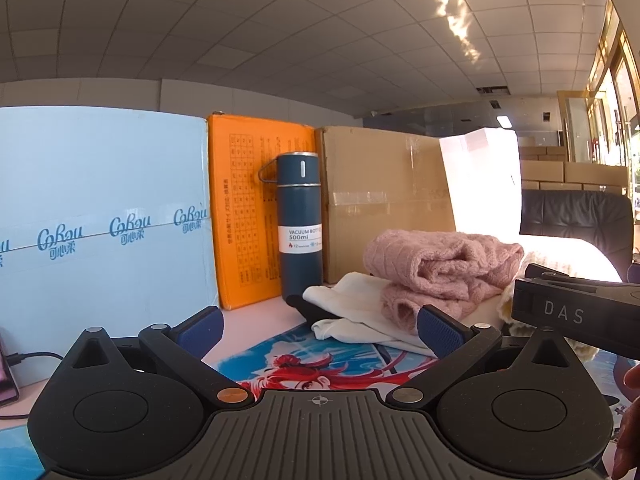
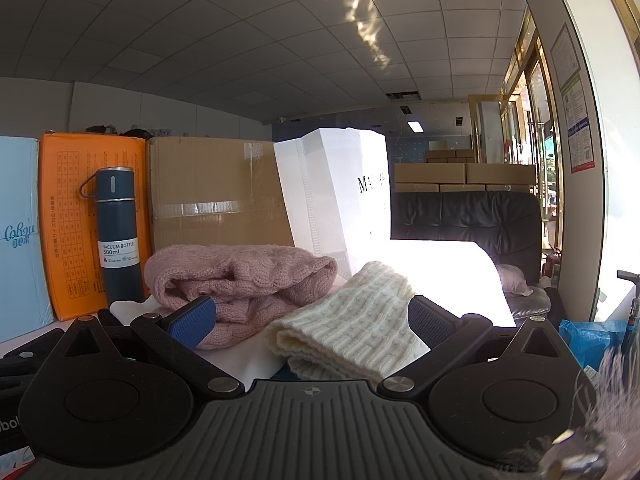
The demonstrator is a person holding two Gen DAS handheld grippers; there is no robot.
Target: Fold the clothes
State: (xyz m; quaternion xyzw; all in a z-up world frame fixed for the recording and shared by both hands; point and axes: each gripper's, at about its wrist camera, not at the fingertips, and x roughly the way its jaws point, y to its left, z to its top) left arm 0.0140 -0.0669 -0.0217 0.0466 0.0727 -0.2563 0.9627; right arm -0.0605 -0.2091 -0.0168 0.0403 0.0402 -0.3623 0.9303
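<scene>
A folded pink knit garment [image 1: 440, 268] lies on the table, on top of a white cloth [image 1: 360, 312] with a black piece beside it. It also shows in the right wrist view [image 2: 240, 280], next to a folded cream knit garment [image 2: 352, 328]. My left gripper [image 1: 320, 328] is open and empty, low over the printed mat, short of the clothes. My right gripper [image 2: 312, 320] is open, its fingers either side of the cream garment's near end, not closed on it. Its black body [image 1: 580, 308] shows at the right of the left wrist view.
A dark blue vacuum bottle [image 1: 300, 224] stands behind the clothes against an orange box [image 1: 244, 216], a light blue box [image 1: 100, 216] and a cardboard box [image 1: 384, 200]. A white bag [image 2: 336, 196] and a black chair [image 2: 464, 224] are at the right. A phone with cable [image 1: 8, 376] lies at the left.
</scene>
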